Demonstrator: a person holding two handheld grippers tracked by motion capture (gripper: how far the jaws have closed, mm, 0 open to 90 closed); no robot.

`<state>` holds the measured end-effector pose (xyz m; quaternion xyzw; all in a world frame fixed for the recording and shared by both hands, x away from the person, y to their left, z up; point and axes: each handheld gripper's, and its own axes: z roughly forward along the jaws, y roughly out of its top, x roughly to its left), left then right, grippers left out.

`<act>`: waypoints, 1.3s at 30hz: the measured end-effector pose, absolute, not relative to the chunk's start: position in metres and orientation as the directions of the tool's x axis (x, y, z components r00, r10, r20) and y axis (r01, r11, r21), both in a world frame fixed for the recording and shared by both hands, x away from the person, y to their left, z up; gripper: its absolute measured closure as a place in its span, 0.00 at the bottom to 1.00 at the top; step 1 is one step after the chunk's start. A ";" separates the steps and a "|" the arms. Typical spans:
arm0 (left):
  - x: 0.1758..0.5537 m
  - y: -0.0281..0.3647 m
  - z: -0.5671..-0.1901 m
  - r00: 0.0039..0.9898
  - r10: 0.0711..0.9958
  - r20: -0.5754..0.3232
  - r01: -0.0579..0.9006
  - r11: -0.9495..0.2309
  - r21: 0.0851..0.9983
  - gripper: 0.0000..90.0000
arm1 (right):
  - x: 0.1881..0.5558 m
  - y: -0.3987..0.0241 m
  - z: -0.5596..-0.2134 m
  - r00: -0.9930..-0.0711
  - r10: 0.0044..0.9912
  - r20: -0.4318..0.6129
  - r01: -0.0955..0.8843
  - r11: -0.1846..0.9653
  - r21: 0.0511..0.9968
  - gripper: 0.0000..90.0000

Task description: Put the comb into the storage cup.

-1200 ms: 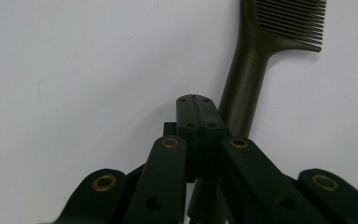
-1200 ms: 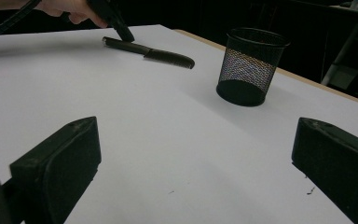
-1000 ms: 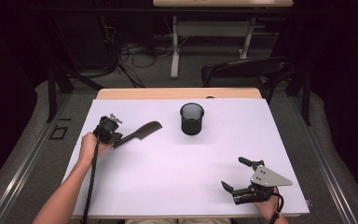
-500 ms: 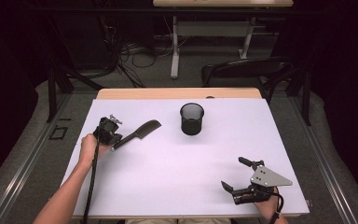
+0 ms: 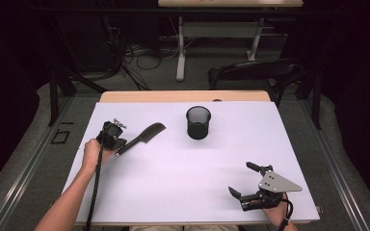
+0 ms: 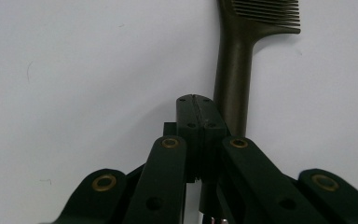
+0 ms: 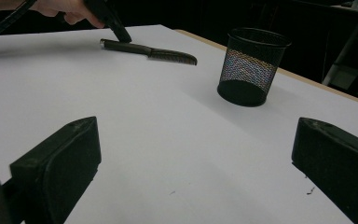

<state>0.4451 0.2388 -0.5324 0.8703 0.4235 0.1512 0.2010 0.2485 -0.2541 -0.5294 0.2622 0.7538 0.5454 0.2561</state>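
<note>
A dim room with a grey floor surrounds a white counter (image 5: pixel 173 192) with a pale wooden strip along its far edge.

Near the front right corner, the right hand-held gripper (image 5: pixel 244 182) rests low over the white surface, its two black blocky jaws spread wide apart with nothing between them; a grey three-cornered plate sits on top of it.

Farther back, by the left edge about midway along it, the left hand-held gripper (image 5: pixel 120 150) is held in the person's left hand (image 5: pixel 92 153), a black cable trailing back along the forearm. Its jaws are pressed together, flat faces meeting, and they sit at the handle of the comb (image 6: pixel 235 79), just beside it; whether they pinch it I cannot tell.

The comb is dark, olive-black plastic with a dull sheen: a long, rounded, slightly tapering handle that widens into a broad head of fine, close-set parallel teeth. It lies flat on the counter, head pointing toward the far right.

Beyond it, near the middle of the far edge, stands a black wire-mesh pen cup (image 5: pixel 198 122), cylindrical, upright, well apart from the comb.
</note>
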 end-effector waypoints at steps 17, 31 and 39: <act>0.442 0.246 -0.521 0.575 0.811 0.105 0.643 -0.528 0.555 0.65 | 0.249 -0.254 -0.530 -0.731 0.675 -0.098 0.114 0.262 0.958 0.01; 0.432 0.247 -0.507 0.634 0.768 0.092 0.568 -0.543 0.619 0.16 | 0.249 -0.254 -0.530 -0.731 0.676 -0.098 0.119 0.267 0.956 0.01; 0.429 0.243 -0.506 0.654 0.751 0.090 0.551 -0.555 0.623 0.02 | 0.248 -0.253 -0.530 -0.732 0.674 -0.093 0.123 0.265 0.956 0.01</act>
